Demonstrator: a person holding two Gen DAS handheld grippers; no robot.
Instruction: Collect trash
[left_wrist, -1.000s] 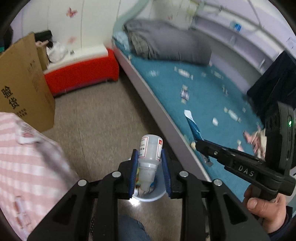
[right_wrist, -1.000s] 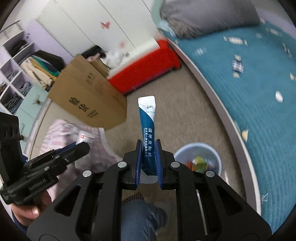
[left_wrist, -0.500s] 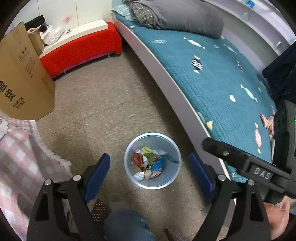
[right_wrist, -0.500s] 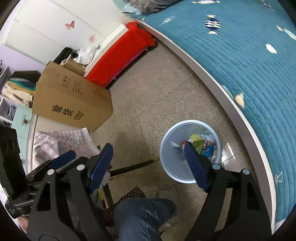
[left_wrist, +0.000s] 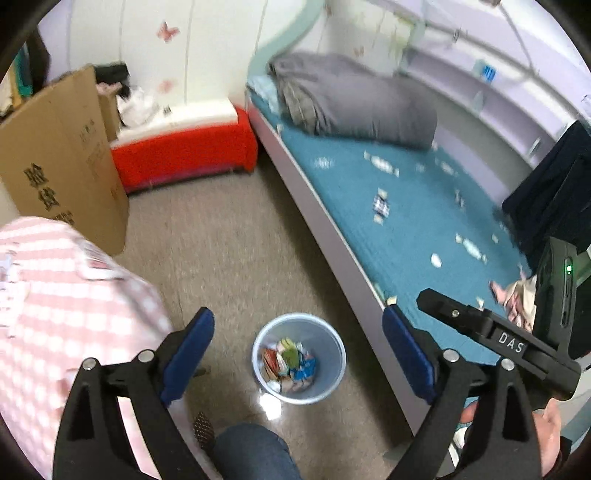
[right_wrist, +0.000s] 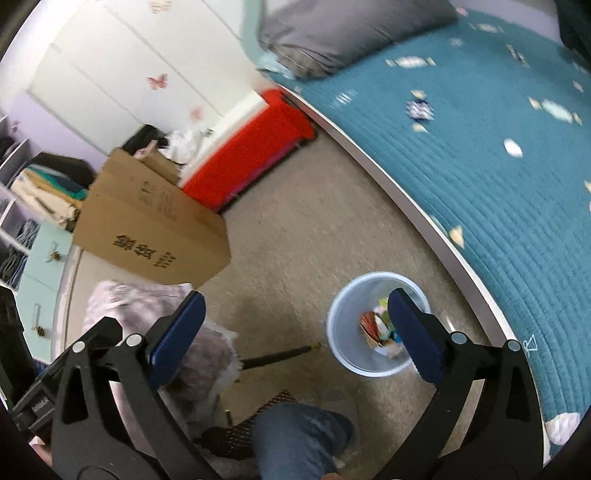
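Note:
A pale blue trash bin (left_wrist: 299, 356) stands on the floor beside the bed and holds colourful wrappers and packets. It also shows in the right wrist view (right_wrist: 369, 325). My left gripper (left_wrist: 297, 354) is open and empty above the bin. My right gripper (right_wrist: 291, 332) is open and empty, its right finger over the bin. A small crumpled wrapper (left_wrist: 380, 205) lies on the teal bedspread (left_wrist: 406, 221), also in the right wrist view (right_wrist: 419, 109).
A cardboard box (left_wrist: 62, 162) and a red padded bench (left_wrist: 184, 155) stand by the wall. A pink checked cloth (left_wrist: 55, 314) is at the left. A grey duvet (left_wrist: 351, 99) lies on the bed. My knee (right_wrist: 299, 435) is below.
Both grippers opened. The white bottle left my left gripper and the blue tube left my right gripper; they are no longer held. Both views then tilted up toward the room.

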